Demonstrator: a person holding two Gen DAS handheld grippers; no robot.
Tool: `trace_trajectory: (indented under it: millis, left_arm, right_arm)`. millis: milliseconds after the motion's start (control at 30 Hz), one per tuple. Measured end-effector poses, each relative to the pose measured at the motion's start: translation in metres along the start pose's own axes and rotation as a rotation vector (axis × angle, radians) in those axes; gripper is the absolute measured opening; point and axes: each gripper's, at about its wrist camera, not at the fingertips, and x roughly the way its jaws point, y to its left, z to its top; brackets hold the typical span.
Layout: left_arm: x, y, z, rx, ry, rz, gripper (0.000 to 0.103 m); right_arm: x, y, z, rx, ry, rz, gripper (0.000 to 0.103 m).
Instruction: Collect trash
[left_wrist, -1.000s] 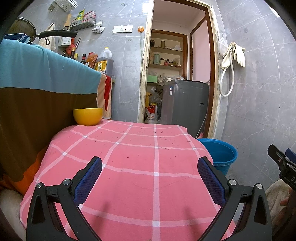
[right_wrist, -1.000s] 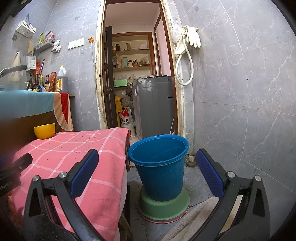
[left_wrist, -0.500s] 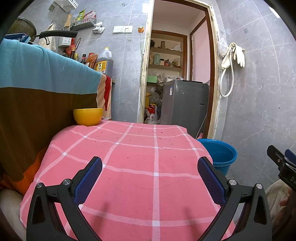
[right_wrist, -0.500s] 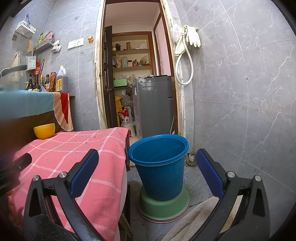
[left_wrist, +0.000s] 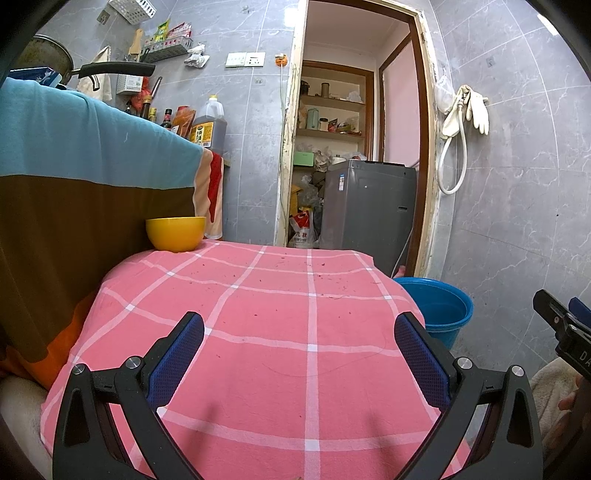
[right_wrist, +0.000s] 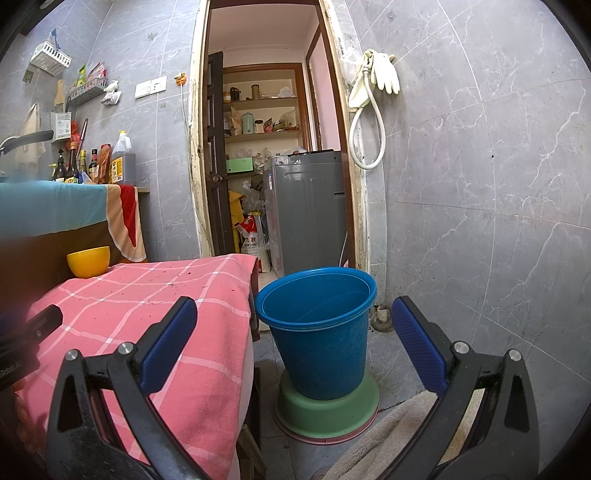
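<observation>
A pink checked cloth (left_wrist: 280, 332) covers the table and carries small dark crumbs and specks. My left gripper (left_wrist: 299, 332) hovers open over its near half, nothing between the blue pads. A blue bucket (right_wrist: 317, 332) stands on the floor right of the table, on an upturned green basin (right_wrist: 328, 410); in the left wrist view the bucket (left_wrist: 439, 306) peeks past the table's right edge. My right gripper (right_wrist: 293, 325) is open, low, pointing at the bucket with its fingers either side of it. A yellow bowl (left_wrist: 175, 232) sits at the table's far left corner.
A tall counter draped in blue and brown cloth (left_wrist: 74, 192) rises left of the table, with bottles on top. Behind, an open doorway shows a grey washing machine (left_wrist: 369, 210) and shelves. The right side is tiled wall (right_wrist: 480, 221). A beige towel (right_wrist: 384, 435) lies on the floor.
</observation>
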Motion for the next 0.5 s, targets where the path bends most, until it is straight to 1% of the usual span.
trace_trajectory:
  millis: [500]
  left_arm:
    - [-0.0005, -0.0016, -0.0002, 0.001, -0.001, 0.004, 0.101]
  right_arm:
    - [-0.0006, 0.0005, -0.0004, 0.002, -0.002, 0.0, 0.103]
